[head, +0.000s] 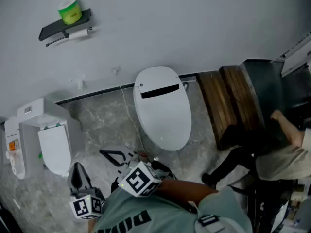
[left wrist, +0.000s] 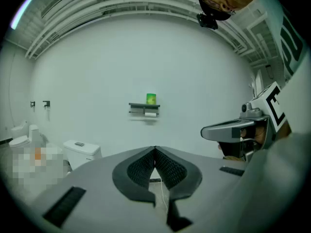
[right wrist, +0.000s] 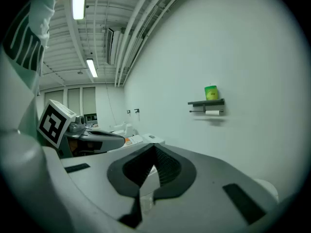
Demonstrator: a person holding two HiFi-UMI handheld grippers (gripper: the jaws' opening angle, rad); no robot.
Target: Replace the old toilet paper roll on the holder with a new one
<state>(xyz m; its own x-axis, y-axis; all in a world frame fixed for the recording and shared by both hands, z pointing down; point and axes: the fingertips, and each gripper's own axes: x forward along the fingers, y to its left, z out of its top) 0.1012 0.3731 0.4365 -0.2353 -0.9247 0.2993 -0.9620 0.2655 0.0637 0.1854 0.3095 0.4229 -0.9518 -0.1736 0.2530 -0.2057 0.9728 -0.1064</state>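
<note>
A black wall holder (head: 65, 25) carries a green-wrapped new roll (head: 70, 11) on its shelf. The thin, nearly used-up white roll (head: 77, 34) hangs on the bar below. Both grippers are held low near my body, far from the wall. My left gripper (head: 77, 176) and right gripper (head: 114, 155) are shut with nothing in them. In the left gripper view the holder (left wrist: 144, 106), green roll (left wrist: 151, 99) and old roll (left wrist: 150, 114) sit straight ahead, beyond the closed tips (left wrist: 155, 149). The right gripper view shows the holder (right wrist: 206, 102) up to the right of its closed tips (right wrist: 154, 149).
A white toilet (head: 163, 108) with its lid down stands against the wall, and a thin cable (head: 130, 115) runs beside it. A second white toilet unit (head: 51, 140) is at the left. A wooden step (head: 228, 101) and a crouching person (head: 286, 149) are on the right.
</note>
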